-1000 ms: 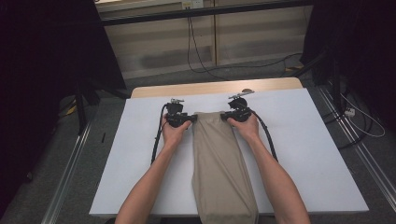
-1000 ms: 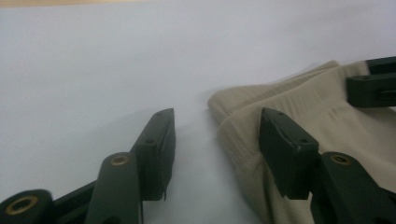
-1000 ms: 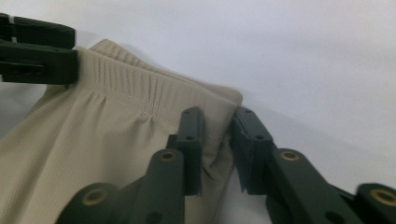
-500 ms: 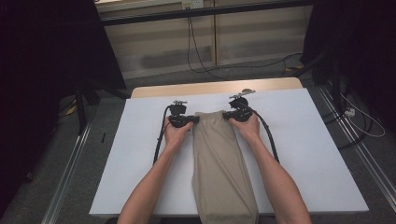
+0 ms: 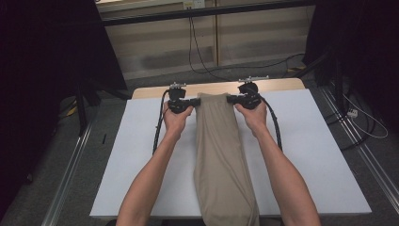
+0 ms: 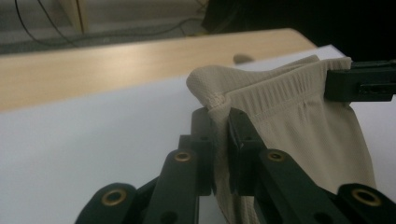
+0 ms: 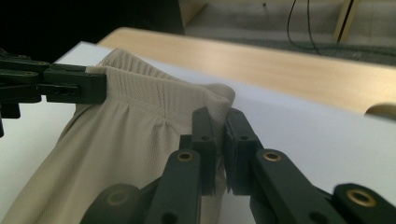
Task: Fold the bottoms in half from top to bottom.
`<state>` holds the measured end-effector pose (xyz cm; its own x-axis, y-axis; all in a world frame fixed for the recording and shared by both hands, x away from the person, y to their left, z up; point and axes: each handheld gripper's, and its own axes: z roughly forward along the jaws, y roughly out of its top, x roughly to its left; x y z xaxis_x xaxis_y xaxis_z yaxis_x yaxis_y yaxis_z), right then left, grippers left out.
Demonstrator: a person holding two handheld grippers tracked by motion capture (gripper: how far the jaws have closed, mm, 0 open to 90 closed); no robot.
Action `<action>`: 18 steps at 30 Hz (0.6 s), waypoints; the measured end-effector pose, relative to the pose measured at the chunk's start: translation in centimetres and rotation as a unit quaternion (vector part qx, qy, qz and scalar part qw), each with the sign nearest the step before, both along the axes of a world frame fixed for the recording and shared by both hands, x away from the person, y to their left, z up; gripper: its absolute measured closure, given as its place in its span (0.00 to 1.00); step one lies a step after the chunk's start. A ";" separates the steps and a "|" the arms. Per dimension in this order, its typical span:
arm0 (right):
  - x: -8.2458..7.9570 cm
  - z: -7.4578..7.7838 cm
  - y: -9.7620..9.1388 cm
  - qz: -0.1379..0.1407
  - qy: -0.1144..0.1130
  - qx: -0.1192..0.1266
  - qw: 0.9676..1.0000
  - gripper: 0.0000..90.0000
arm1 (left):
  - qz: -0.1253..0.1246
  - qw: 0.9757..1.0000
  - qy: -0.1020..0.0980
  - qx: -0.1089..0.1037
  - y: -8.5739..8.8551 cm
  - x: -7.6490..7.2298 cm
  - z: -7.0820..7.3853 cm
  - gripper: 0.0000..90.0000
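Your left tool [image 5: 194, 100] and your right tool [image 5: 229, 99] each clamp one corner of the waistband of the beige garment [image 5: 221, 160], as seen from the high view. That garment lies lengthwise down the middle of the white counter [image 5: 136, 155], its waistband at the far end between your two hands and its other end hanging past the near edge. Your left hand [image 5: 176, 118] and right hand [image 5: 251, 115] sit on either side of the cloth, with a black cable [image 5: 157, 134] trailing back from the left tool along your forearm. From the left gripper view, your left tool [image 6: 221, 121] has been closing its jaws, and they now pinch the stitched waistband corner, which pokes up above the pads; the fabric there looks lifted off the counter, though the angle makes that hard to judge. Farther off at the right edge, the other tool grips the opposite corner. From the right gripper view, your right tool [image 7: 219, 122] is shut narrow on its own fold of the waistband, and the elastic band stretches away to the left tool at the left edge, taut between the two grips.
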<state>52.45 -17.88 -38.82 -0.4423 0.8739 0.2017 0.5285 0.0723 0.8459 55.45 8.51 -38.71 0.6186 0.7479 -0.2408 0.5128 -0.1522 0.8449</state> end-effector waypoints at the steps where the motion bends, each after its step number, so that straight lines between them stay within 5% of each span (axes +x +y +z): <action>1: 0.0 0.6 -0.2 0.000 -0.006 0.002 1.000 0.94 | 0.001 1.000 -0.009 0.001 -0.1 0.1 0.6 0.92; 9: 0.1 5.5 -1.1 -0.009 -0.054 0.019 0.998 0.94 | -0.010 0.998 -0.058 -0.003 -0.9 1.0 5.7 0.92; 12: 0.1 7.3 -1.5 -0.014 -0.074 0.024 0.997 0.94 | -0.016 0.996 -0.089 -0.005 -1.3 0.9 7.7 0.92; 15: -0.3 7.9 -2.0 -0.016 -0.084 0.025 0.996 0.93 | -0.030 0.995 -0.098 0.000 -1.5 0.5 7.7 0.91; 18: -0.9 6.7 -2.4 -0.008 -0.076 0.022 0.997 0.93 | -0.045 0.995 -0.088 0.011 -1.6 0.0 6.3 0.91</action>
